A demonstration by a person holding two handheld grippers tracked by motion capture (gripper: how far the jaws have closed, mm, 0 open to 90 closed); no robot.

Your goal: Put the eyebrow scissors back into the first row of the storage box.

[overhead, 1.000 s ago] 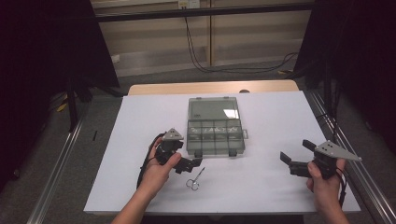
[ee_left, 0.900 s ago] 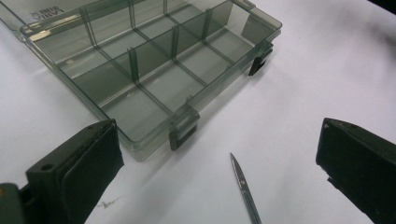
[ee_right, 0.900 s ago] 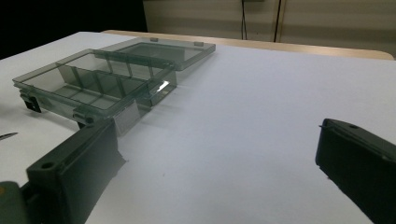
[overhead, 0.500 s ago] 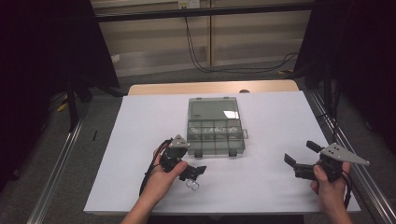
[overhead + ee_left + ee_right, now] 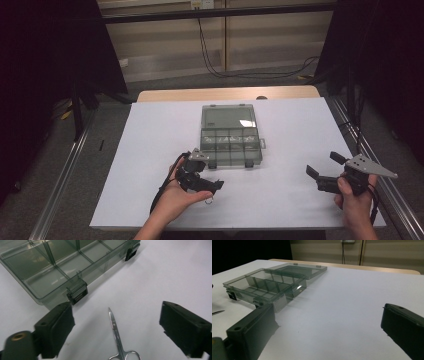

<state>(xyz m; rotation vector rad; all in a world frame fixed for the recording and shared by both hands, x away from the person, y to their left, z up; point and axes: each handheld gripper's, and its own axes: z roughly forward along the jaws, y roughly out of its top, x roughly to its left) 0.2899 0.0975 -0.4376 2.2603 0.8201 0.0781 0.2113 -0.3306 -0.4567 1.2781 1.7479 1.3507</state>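
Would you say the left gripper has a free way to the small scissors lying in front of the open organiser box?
Probably yes: the scissors lie flat on the white table between the left gripper's jaws, which have just been closing without touching them; the box sits beyond.

L gripper [image 5: 212,186] jaws just closing, still apart; R gripper [image 5: 320,167] jaws wide

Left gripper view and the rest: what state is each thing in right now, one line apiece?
Compartment box: open, lid laid flat behind it, nothing visible in the near compartments.
Front latches: undone.
Small scissors: blades closed, flat on the white table cover, between the left jaws, untouched.
Left gripper: open, jaws have just been closing around the scissors.
Right gripper: open, holding nothing, off to the right of the box.
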